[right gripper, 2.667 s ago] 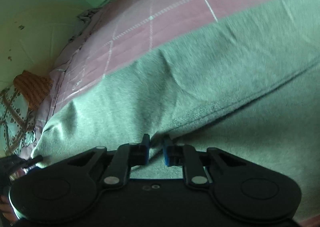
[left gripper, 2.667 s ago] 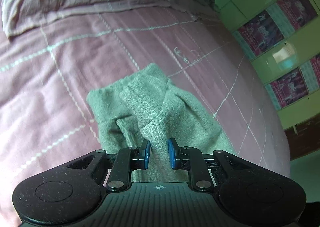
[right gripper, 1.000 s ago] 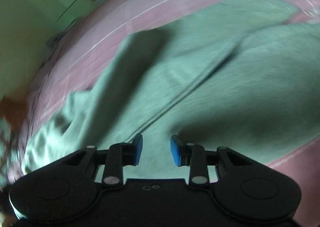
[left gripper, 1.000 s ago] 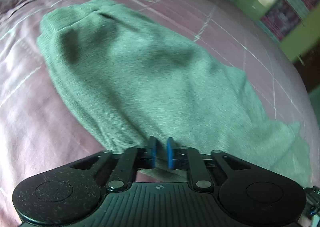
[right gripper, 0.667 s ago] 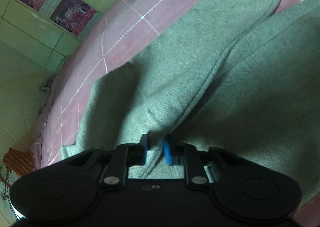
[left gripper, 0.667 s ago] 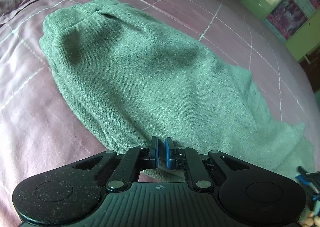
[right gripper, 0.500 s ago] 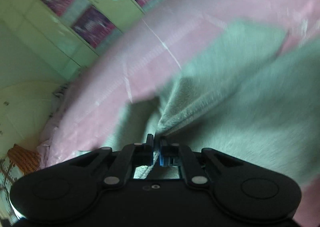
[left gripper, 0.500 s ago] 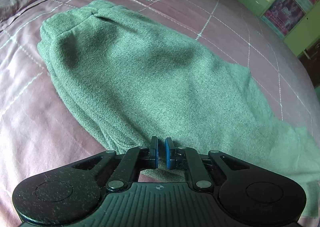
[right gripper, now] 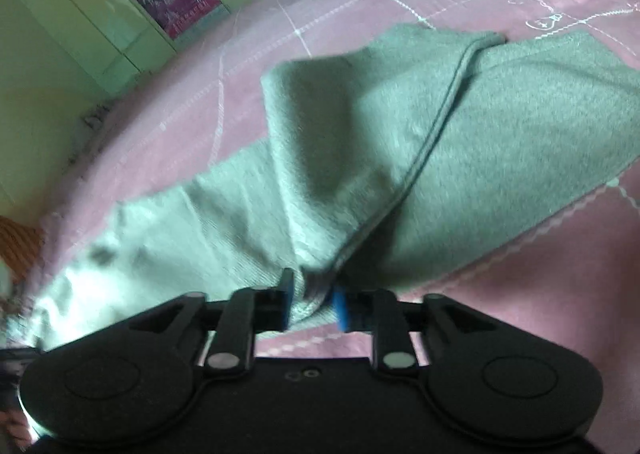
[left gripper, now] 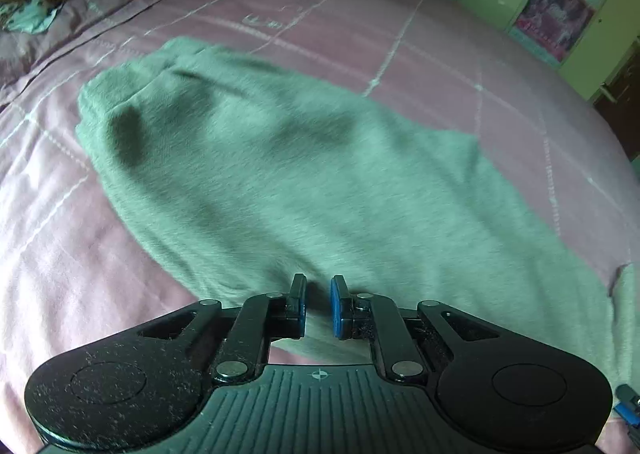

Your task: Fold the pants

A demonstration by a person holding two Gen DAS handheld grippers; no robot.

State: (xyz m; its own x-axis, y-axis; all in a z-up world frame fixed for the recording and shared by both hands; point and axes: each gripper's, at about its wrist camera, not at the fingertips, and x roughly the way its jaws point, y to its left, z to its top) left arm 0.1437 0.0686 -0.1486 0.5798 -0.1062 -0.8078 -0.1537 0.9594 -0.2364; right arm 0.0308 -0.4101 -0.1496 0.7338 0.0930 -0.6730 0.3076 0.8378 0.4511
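1. I see the grey-green sweatpants (left gripper: pixel 304 182) lying across the pink checked bed (left gripper: pixel 440 66), waistband toward the pillows, legs running toward my tongs. In the right wrist view one layer is tented up along a long seam.
2. My left tongs (left gripper: pixel 318 306) are closed to a narrow slit at the near edge of the sweatpants. A thin layer of fabric shows in that slit, and I judge it pinched.
3. My right tongs (right gripper: pixel 312 302) stand partly open, their jaws having just been opening. A bunched seam edge sits between the blue pads, and I judge it no longer clamped.
4. Risk: the raised layer could slump sideways as it drops from the right tongs. The seam would then land crooked and the fold would not lie square.
5. Risk: if the left tongs pull while the right has let go, the whole garment could drag across the bedspread and skew.
6. Risk: the bunched edge could snag on a right pad as I draw back, tugging the fold open again.
7. Both views are motion-blurred, so I cannot judge how well the leg edges line up.
8. Containers: none lies on the bed. The green wardrobe (right gripper: pixel 80 14) beyond has its doors shut, so I cannot see what is inside.
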